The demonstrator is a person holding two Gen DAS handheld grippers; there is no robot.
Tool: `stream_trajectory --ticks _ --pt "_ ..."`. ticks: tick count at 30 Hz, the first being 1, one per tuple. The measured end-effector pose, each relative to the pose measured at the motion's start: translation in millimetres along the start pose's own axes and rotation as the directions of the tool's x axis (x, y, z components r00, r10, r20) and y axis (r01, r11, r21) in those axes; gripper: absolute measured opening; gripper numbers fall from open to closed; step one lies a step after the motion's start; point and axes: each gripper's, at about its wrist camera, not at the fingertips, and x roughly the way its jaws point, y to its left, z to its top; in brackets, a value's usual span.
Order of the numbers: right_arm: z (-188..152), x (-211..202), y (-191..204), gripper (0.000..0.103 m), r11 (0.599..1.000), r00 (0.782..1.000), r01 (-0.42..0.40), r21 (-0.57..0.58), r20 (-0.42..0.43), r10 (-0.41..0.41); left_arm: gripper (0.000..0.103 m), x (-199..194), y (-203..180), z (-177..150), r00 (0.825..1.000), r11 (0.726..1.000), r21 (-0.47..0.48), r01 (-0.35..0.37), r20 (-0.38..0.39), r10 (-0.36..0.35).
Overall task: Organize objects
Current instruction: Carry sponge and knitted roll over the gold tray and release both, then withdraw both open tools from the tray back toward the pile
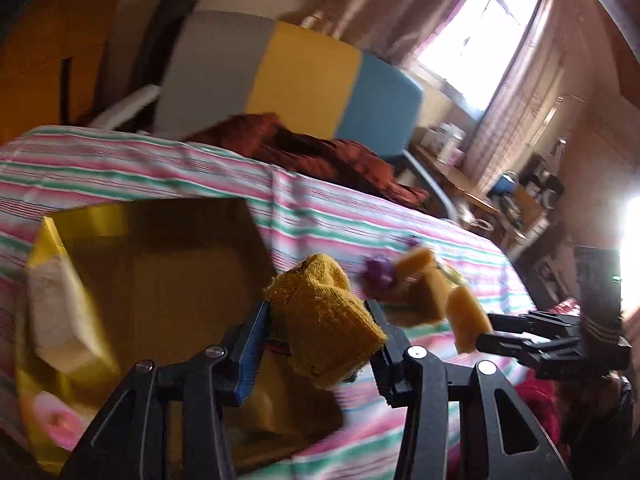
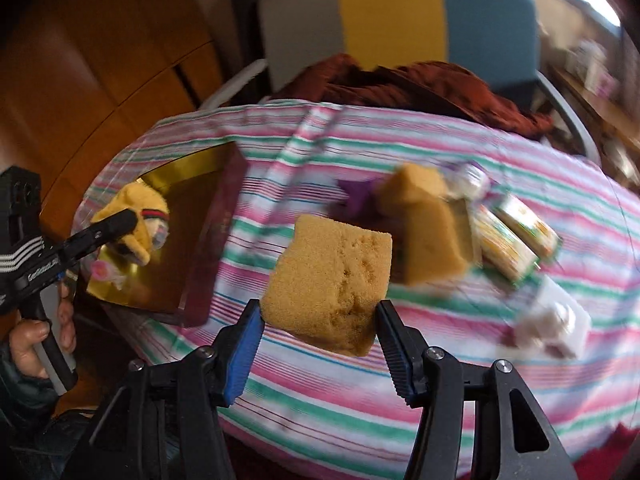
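My left gripper is shut on a mustard-yellow knitted sock and holds it just right of the open gold-lined box. In the right wrist view the left gripper holds the sock over the box. My right gripper is shut on a yellow sponge, lifted above the striped tablecloth. In the left wrist view the right gripper holds that sponge to the right. A second sponge lies on the cloth.
A purple object, small green-and-yellow packets and white wrapped items lie on the right of the cloth. A chair with grey, yellow and blue back holding rust-red cloth stands behind the table. A wooden cabinet is at left.
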Motion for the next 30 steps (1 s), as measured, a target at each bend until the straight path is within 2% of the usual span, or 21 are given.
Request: stream_trajectory --ticks 3,6,7,10,12,13,14,15,16,19,21,24,30 --pt "17 18 42 0.058 0.995 0.999 -0.038 -0.091 -0.016 0.036 0.047 -4 28 11 0.997 0.997 -0.022 -0.069 0.016 0.07" --pt "34 40 85 0.058 0.984 0.997 -0.068 -0.165 -0.032 0.063 0.048 -5 57 24 0.987 0.987 -0.057 -0.15 0.042 0.152" --pt "39 46 96 0.059 0.981 0.996 -0.08 -0.176 -0.039 0.075 0.049 -6 68 30 0.98 0.98 -0.064 -0.188 0.055 0.191" --pt "59 69 128 0.059 0.976 0.993 -0.118 -0.181 -0.043 0.112 0.051 -3 94 41 0.967 0.966 -0.083 -0.245 0.054 0.249" --pt "71 87 146 0.062 0.978 0.994 -0.11 -0.177 -0.031 0.106 0.057 -2 109 48 0.957 0.954 -0.101 -0.283 0.04 0.288" --pt "75 95 154 0.069 0.977 0.993 -0.119 -0.175 -0.025 0.117 0.06 -4 114 49 0.949 0.945 -0.112 -0.307 0.033 0.313" --pt "77 102 161 0.084 0.976 0.992 -0.129 -0.174 -0.026 0.127 0.068 -8 117 49 0.944 0.938 -0.123 -0.323 0.036 0.329" --pt "77 109 169 0.091 0.976 0.991 -0.131 -0.172 -0.033 0.127 0.076 -14 119 46 0.942 0.937 -0.13 -0.324 0.047 0.332" --pt "77 112 174 0.097 0.976 0.991 -0.133 -0.174 -0.035 0.129 0.078 -20 121 44 0.941 0.936 -0.137 -0.323 0.058 0.333" --pt "68 118 186 0.097 0.971 0.987 -0.156 -0.183 -0.058 0.147 0.079 -37 123 31 0.933 0.929 -0.152 -0.337 0.076 0.351" --pt "59 119 191 0.098 0.969 0.99 -0.133 -0.207 -0.062 0.123 0.079 -45 119 22 0.931 0.928 -0.156 -0.339 0.084 0.355" --pt "48 114 192 0.1 0.973 0.994 -0.103 -0.205 -0.043 0.096 0.079 -54 112 7 0.924 0.921 -0.159 -0.356 0.084 0.372" --pt "40 93 185 0.102 0.987 0.998 -0.049 -0.156 0.037 0.056 0.079 -64 85 -10 0.913 0.918 -0.105 -0.383 0.108 0.393"
